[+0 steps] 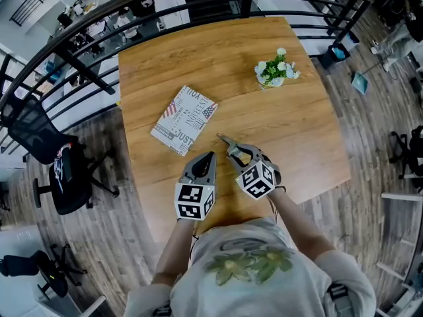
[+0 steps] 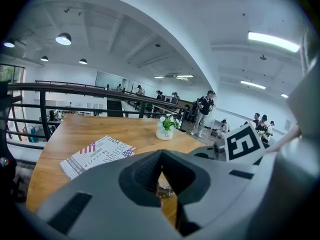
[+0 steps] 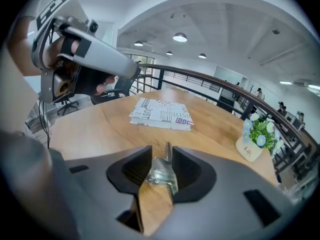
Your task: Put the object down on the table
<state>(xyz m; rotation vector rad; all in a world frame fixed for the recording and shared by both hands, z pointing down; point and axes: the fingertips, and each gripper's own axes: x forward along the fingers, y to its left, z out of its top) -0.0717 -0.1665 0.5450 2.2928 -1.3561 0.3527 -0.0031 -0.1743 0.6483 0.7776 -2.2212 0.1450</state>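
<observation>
A small shiny metal object (image 3: 161,173) with a thin tip pointing forward lies between the jaws of my right gripper (image 3: 162,149), low over the wooden table (image 1: 291,131). The jaws stand slightly apart on either side of it, and I see no firm press on it. In the head view the object's tip (image 1: 223,139) sticks out ahead of the right gripper (image 1: 232,149). My left gripper (image 1: 210,156) hovers just to the left, its tips meeting in a point (image 2: 160,154), with nothing in it.
A book with a flag-print cover (image 1: 184,119) lies on the table ahead and to the left. A small white pot of flowers (image 1: 276,71) stands at the far right. A black railing (image 1: 86,71) runs round the far side, and an office chair (image 1: 46,144) is left of the table.
</observation>
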